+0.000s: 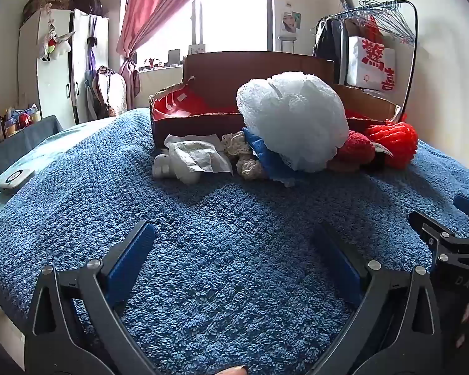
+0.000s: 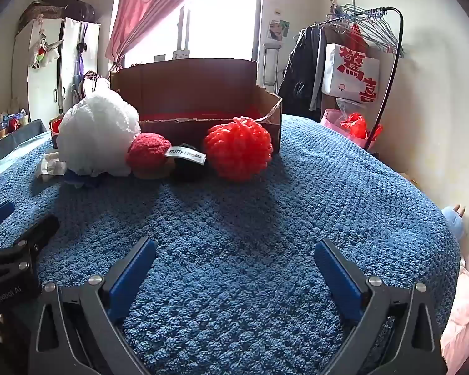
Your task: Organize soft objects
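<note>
Ahead of you a big white yarn ball [image 2: 98, 132], a small red one [image 2: 148, 151] and a bright red pompom [image 2: 238, 148] lie before the open cardboard box [image 2: 203, 93].

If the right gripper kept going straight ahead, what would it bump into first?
Probably the blue blanket, since the open right gripper tilts down toward it. If it skimmed above, it would likely meet the red yarn ball next, though depth is hard to judge.
</note>
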The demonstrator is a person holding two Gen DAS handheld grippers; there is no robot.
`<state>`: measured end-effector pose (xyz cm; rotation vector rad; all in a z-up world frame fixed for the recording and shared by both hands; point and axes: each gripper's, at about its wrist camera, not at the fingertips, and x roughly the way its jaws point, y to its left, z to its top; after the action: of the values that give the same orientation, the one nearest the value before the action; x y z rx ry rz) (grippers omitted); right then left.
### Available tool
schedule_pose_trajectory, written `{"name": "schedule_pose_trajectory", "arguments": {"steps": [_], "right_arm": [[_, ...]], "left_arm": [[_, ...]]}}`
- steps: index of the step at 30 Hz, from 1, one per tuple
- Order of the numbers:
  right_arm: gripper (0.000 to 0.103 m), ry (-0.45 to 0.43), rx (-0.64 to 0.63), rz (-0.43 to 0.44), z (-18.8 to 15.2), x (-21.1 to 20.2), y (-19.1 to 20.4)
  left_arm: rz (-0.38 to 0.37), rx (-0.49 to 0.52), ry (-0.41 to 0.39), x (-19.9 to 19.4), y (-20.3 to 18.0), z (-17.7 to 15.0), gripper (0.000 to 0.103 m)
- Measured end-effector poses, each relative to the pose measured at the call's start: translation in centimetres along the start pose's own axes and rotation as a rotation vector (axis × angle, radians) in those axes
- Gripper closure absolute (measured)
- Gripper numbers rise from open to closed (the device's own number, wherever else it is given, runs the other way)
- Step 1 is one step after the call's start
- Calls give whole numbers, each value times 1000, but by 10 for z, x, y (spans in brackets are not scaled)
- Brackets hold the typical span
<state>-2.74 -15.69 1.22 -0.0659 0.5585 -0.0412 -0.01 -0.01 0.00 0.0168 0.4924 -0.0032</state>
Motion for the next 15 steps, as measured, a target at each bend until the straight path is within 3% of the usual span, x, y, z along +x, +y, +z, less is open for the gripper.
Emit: {"name": "schedule_pose_trajectory", "arguments": {"steps": [15], "right_arm": [[0,4,6,4,0,0,0]], "left_arm": [[-2,-5,7,0,0,0,0]]}}
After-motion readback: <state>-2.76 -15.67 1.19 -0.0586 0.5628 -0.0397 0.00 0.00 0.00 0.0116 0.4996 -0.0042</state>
